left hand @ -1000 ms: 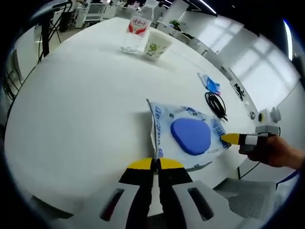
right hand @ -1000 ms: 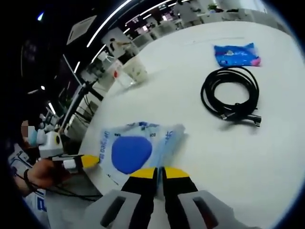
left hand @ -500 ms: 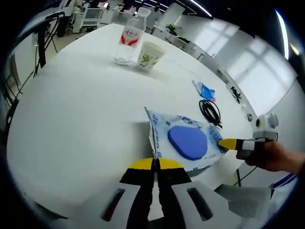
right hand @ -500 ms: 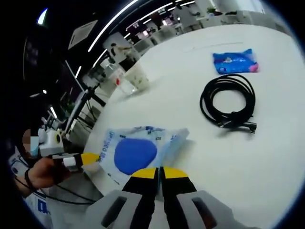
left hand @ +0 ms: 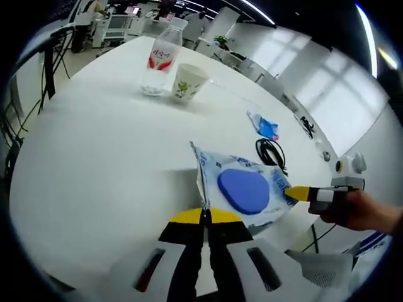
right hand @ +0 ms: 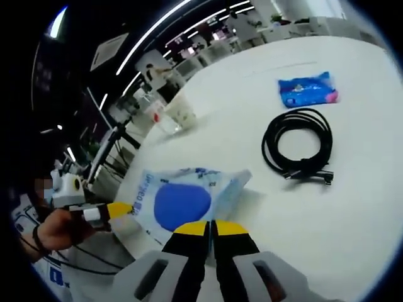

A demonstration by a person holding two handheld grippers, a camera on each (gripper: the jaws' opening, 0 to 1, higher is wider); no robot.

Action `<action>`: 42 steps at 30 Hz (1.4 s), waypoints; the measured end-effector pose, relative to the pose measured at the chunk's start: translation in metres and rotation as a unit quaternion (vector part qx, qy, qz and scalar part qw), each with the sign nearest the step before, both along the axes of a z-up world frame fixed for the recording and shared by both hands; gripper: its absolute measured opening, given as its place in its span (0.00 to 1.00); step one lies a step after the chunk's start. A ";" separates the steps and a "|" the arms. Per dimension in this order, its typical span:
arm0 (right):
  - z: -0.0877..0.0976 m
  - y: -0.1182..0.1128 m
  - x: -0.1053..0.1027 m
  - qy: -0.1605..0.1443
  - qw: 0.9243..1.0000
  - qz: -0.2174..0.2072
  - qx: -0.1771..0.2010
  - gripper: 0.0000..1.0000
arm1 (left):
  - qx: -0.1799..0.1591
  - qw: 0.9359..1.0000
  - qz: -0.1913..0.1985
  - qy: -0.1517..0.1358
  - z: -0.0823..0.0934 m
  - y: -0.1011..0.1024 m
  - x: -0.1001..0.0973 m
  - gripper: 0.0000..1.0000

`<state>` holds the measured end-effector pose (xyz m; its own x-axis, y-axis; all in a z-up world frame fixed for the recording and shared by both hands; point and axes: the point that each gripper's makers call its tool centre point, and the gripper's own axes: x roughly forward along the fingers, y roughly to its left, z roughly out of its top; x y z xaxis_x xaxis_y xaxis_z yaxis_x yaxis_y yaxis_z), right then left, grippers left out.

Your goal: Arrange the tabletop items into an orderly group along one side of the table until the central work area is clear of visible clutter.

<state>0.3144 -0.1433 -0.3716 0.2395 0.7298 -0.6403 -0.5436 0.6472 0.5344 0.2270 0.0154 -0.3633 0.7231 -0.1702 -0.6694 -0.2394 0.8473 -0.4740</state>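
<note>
My left gripper [left hand: 203, 216] jaws pinching wipes pack [left hand: 242, 190] at near edge, pack lifted over white table [left hand: 101, 163] edge. My right gripper [right hand: 211, 228] jaws pinching opposite edge. Bottle [left hand: 157, 58], cup [left hand: 187, 80] far; cable coil [right hand: 299, 143], blue packet [right hand: 307, 90] beyond pack.

Print on pouch [left hand: 242, 189] — none legible
</note>
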 end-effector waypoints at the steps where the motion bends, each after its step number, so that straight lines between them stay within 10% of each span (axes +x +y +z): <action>1: -0.002 -0.001 0.001 0.000 1.000 -0.001 -0.002 0.00 | 0.000 1.000 0.000 0.000 -0.001 0.000 0.002 0.00; 21: -0.028 -0.019 -0.015 0.031 0.999 -0.024 -0.032 0.07 | -0.012 0.999 -0.005 0.043 -0.035 -0.009 -0.011 0.05; 42: -0.008 -0.007 0.026 -0.008 1.000 -0.009 0.007 0.00 | -0.017 1.000 -0.008 0.002 0.005 -0.013 0.025 0.00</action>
